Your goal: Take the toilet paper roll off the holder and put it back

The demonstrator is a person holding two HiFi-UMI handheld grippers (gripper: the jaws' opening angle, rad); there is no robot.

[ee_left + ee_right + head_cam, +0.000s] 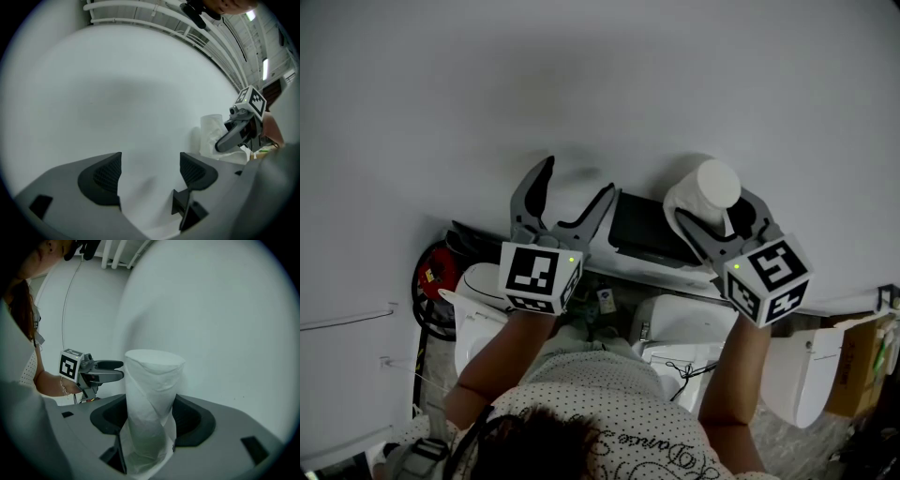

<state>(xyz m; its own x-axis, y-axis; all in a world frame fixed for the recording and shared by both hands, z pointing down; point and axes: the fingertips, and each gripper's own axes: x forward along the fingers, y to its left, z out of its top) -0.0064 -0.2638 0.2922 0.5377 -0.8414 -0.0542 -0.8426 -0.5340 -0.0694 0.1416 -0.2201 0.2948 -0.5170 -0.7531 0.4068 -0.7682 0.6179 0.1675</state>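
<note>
Our right hand-held gripper (719,214) grips the toilet paper roll (152,394) mid-body, near the wall (581,75); we judge it light, soft and easily crushed. Our left hand-held gripper (577,178) stands wide and empty.

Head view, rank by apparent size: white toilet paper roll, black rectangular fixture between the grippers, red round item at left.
1 and 2, tied: black rectangular fixture and white toilet paper roll. They look alike. The right gripper covers part of the roll and the roll is nearer the camera, so I won't rank them.
3. Red round item, partly hidden.
</note>
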